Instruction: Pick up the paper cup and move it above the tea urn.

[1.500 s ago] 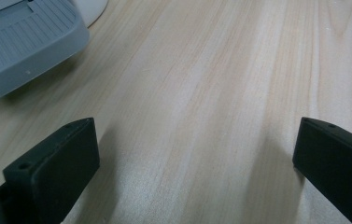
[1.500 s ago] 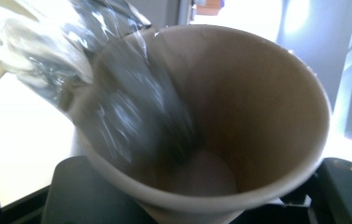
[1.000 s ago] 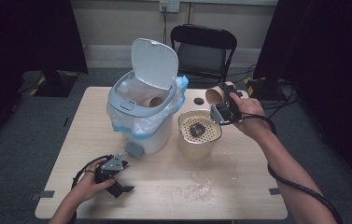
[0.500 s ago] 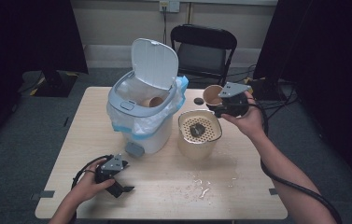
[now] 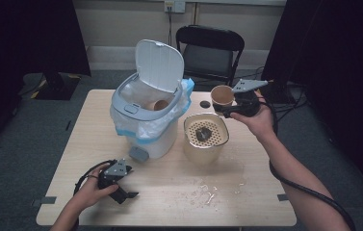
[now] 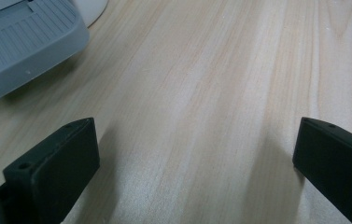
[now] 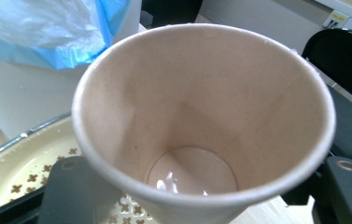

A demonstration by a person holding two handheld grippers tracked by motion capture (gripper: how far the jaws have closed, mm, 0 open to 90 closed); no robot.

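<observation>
Two tan paper cups are in sight: one paper cup [image 5: 222,95] is clamped between the jaws of the right gripper [image 5: 227,108], lifted above the far right part of the pale wooden table [image 5: 246,202], just beyond the cream round strainer bowl [image 5: 206,137]; the other cup [image 5: 160,104] lies inside the white pedal bin [image 5: 145,125], whose one lid stands open and whose blue-edged plastic liner folds over the rim. In the right gripper view the held cup [image 7: 206,126] faces the camera mouth-first, a little clear liquid glinting at its bottom, with the perforated strainer [image 7: 19,177] below it. One dark lump sits in the strainer bowl. One small black round lid [image 5: 204,104] lies on the table beside the cup. One black folding chair [image 5: 210,53] stands behind the table. The left gripper [image 5: 121,190] rests on the near left of the table in the person's left hand [image 5: 92,187], its two jaws set wide apart over bare wood, with the bin's grey foot pedal [image 6: 19,46] close by. Scattered crumbs [image 5: 208,190] dot the near tabletop.
</observation>
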